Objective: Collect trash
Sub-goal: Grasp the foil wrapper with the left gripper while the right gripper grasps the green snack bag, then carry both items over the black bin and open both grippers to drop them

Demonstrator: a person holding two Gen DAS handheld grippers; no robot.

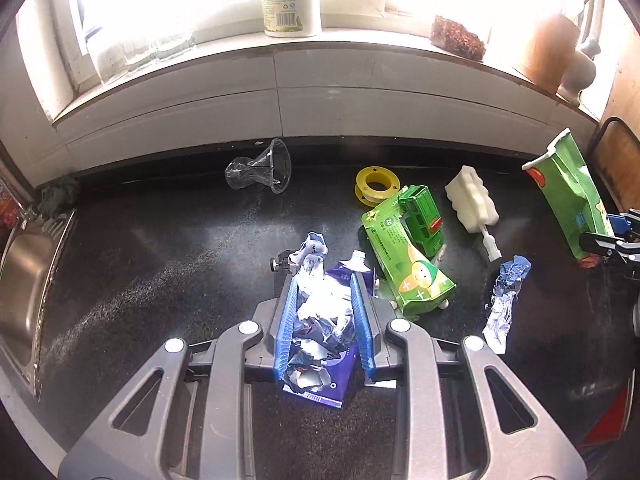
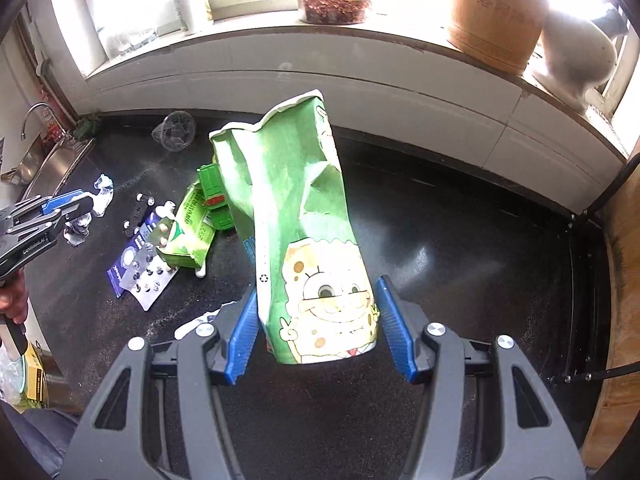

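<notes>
My left gripper (image 1: 325, 280) is shut on a crumpled silver-and-blue wrapper (image 1: 316, 304), held above a purple pack (image 1: 340, 384) on the dark counter (image 1: 160, 260). My right gripper (image 2: 316, 292) holds a tall green paper bag (image 2: 296, 208) with a cartoon print upright between its blue fingers; the bag also shows in the left wrist view (image 1: 568, 200). Loose trash lies on the counter: a green carton (image 1: 404, 276), another crumpled wrapper (image 1: 506, 300) and a crushed clear plastic cup (image 1: 260, 170).
A green toy truck (image 1: 422, 216), a yellow tape spool (image 1: 376, 186) and a white sponge brush (image 1: 474, 204) lie near the carton. A steel sink (image 1: 24, 292) is at the left. Bottles and jars stand on the windowsill (image 1: 292, 0).
</notes>
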